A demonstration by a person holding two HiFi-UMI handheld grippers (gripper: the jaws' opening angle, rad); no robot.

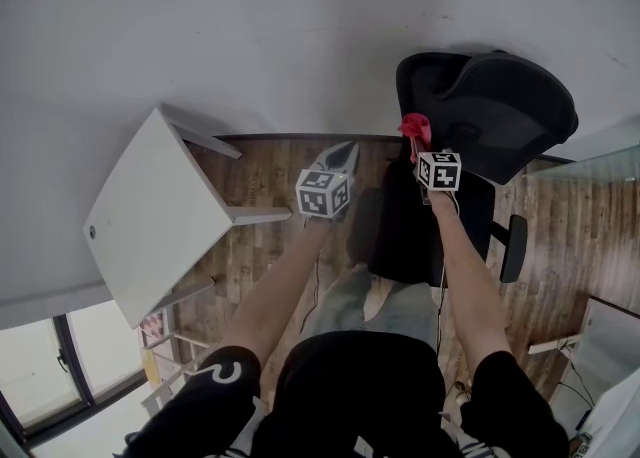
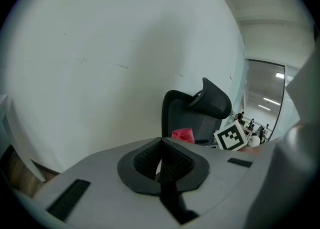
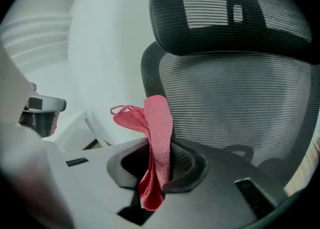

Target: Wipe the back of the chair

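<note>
A black mesh office chair [image 1: 490,111] stands against the white wall at the upper right, its back [image 3: 235,108] and headrest [image 3: 225,13] filling the right gripper view. My right gripper [image 1: 418,149] is shut on a red cloth [image 3: 156,123], which sticks up out of the jaws just in front of the chair back. The cloth [image 1: 414,128] hangs close to the back's left edge; I cannot tell whether it touches. My left gripper [image 1: 340,158] is held in the air left of the chair, its jaws [image 2: 161,160] shut with nothing between them.
A white table [image 1: 150,211] stands at the left near the wall. Wood floor [image 1: 260,171] shows between table and chair. The chair's armrest [image 1: 514,246] juts out at the right. Windows lie at the lower left, a white cabinet at the lower right.
</note>
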